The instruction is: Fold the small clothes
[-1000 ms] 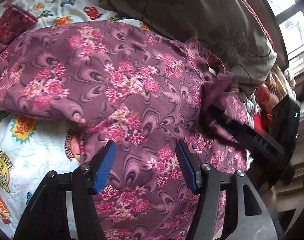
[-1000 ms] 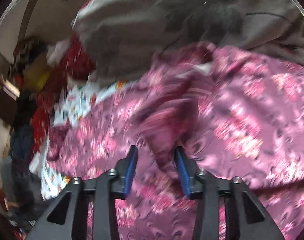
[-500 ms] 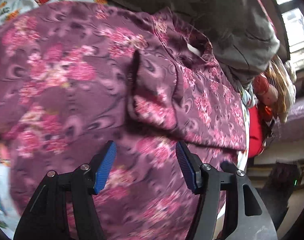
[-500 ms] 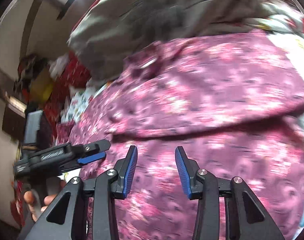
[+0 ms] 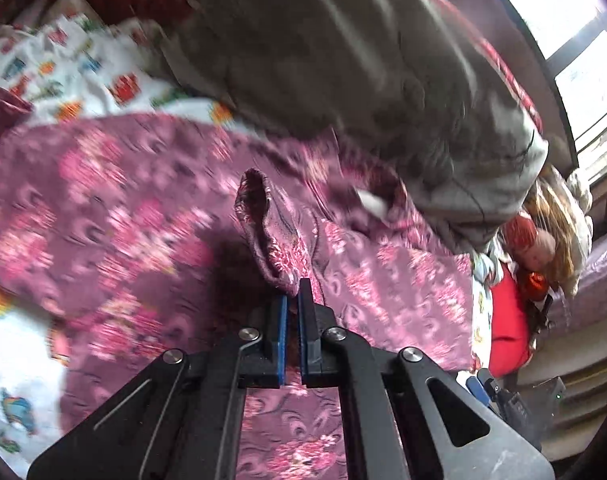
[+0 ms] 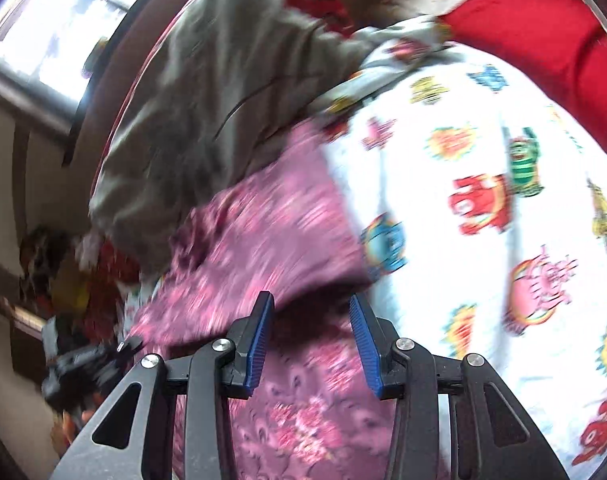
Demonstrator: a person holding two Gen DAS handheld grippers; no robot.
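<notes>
A purple floral garment [image 5: 143, 216] lies spread on a white cartoon-print bedsheet [image 5: 63, 68]. My left gripper [image 5: 293, 300] is shut on a raised fold of the garment [image 5: 271, 236], which stands up from the cloth just ahead of the fingers. In the right wrist view the garment [image 6: 271, 232] lies with a folded edge near the sheet [image 6: 483, 200]. My right gripper [image 6: 311, 308] is open and empty, just above the garment's right edge. The left gripper [image 6: 87, 360] shows blurred at the lower left of that view.
A grey blanket [image 5: 363, 60] is heaped along the back of the bed, overlapping the garment's far edge. A red cushion [image 5: 507, 320] and a doll [image 5: 539, 240] lie at the right. A red cloth [image 6: 543, 32] lies at the sheet's far side. A window [image 5: 575, 40] is behind.
My left gripper has closed on a fold of the garment and lifted it. My right gripper has swung right toward the garment's edge and the bare sheet, still open.
</notes>
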